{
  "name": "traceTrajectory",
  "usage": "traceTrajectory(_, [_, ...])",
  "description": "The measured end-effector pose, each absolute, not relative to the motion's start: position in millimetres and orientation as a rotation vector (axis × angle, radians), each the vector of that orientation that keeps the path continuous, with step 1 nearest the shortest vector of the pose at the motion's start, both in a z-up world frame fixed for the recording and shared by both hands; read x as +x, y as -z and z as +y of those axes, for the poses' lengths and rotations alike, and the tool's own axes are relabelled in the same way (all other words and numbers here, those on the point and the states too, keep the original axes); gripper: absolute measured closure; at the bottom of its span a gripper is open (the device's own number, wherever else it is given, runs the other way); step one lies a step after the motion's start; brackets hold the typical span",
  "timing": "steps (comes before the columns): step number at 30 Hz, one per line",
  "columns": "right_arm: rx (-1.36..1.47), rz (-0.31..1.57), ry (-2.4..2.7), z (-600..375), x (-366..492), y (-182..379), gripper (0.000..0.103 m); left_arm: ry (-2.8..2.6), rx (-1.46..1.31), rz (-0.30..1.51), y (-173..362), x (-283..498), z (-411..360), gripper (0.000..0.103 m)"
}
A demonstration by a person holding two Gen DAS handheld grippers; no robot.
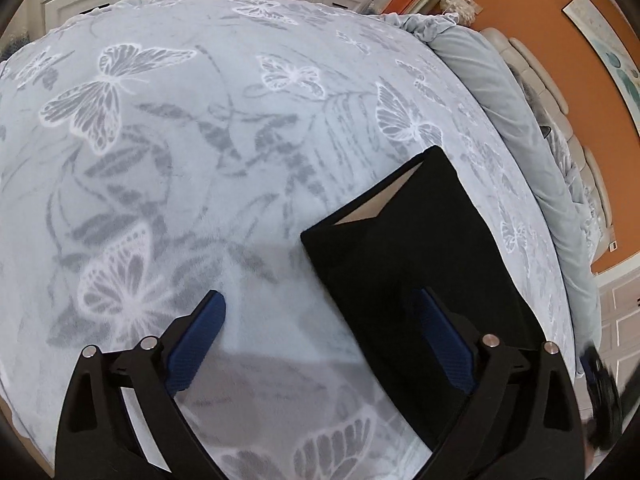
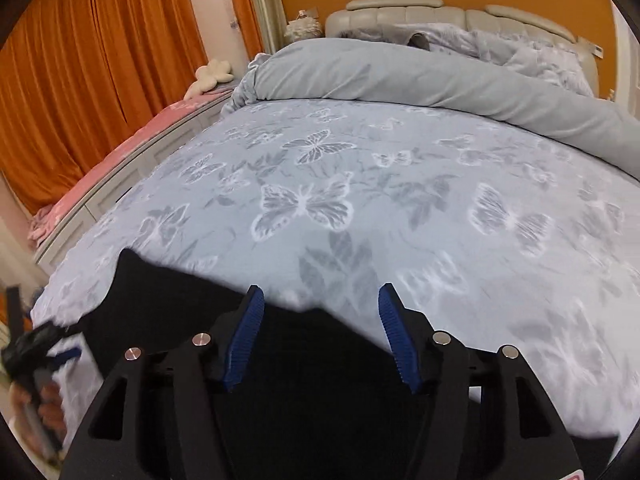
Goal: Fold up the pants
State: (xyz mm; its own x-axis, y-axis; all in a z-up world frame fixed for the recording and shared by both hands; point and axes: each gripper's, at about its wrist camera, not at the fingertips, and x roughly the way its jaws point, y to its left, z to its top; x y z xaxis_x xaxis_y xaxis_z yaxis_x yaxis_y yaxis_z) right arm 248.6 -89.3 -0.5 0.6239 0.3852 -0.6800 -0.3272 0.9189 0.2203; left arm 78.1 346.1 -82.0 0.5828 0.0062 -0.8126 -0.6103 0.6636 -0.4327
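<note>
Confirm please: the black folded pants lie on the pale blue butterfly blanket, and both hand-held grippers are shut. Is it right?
Not quite. The black folded pants do lie on the pale blue butterfly blanket, but both wrist views show the left hand-held gripper and right hand-held gripper open.

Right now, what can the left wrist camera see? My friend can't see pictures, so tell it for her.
Black pants, folded into a flat rectangle, lie on a pale blue butterfly blanket covering a bed. The left gripper hangs open above them, one blue-padded finger over the pants, the other over bare blanket. An orange wall rises behind.
</note>
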Motion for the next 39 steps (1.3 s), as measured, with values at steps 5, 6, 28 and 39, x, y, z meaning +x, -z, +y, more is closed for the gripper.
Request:
traceTrajectory(5, [0.263,0.795,-0.35,-157.8,168.5,9.2,0.028,-0.402,-0.749,0.893,83.9,87.3,343.8,0.014])
traceTrajectory(6, [0.293,0.786,-0.338,-168.8,155.6,12.6,0.028,-0.389,-0.753,0.883,83.2,88.8,344.2,0.026])
traceTrajectory(28, [0.357,0.83,0.018,-283.0,106.3,15.6,0.027,0.232,-0.385,0.619,-47.2,90.9,61.6,0.088])
traceTrajectory(39, [0.408,0.94,-0.15,-277.4,106.7,39.5,0.027,0.344,-0.356,0.745,-10.8,71.3,9.3,0.011])
